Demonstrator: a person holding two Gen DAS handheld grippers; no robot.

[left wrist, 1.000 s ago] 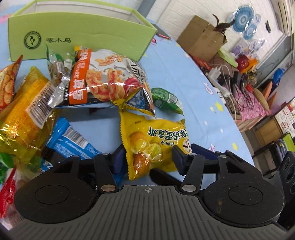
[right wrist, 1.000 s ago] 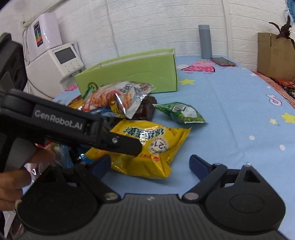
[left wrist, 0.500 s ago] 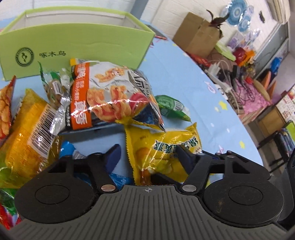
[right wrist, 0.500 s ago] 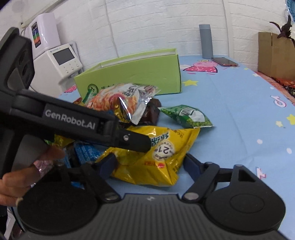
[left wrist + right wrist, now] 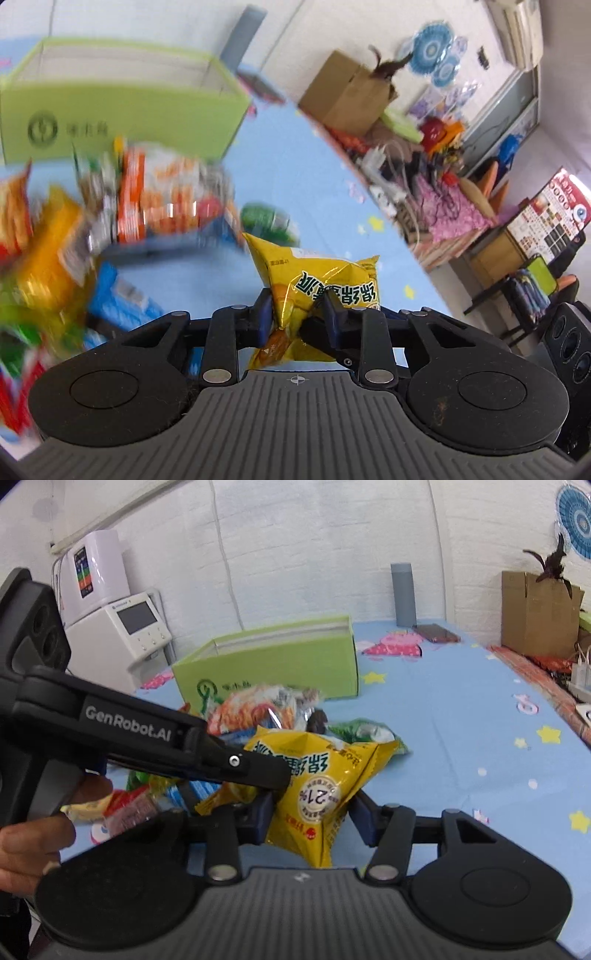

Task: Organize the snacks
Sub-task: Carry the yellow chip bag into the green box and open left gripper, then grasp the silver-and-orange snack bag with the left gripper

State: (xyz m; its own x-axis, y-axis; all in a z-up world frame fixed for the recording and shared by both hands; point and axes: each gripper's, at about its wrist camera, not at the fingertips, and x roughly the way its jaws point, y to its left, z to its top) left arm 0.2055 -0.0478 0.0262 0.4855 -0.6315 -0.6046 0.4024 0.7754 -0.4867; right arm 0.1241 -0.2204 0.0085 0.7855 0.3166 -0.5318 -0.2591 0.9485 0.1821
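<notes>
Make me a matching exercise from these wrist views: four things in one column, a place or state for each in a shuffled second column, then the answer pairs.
Things
1. yellow snack bag
2. green box
3. grey bottle
4. cardboard box

Places or states
A. standing upright by the white wall
B. pinched by both the left gripper and the right gripper
C. has a dark plant sticking out of its top
D. open-topped, behind the heap of snacks

Pairs: 1-B, 2-D, 3-A, 4-C
</notes>
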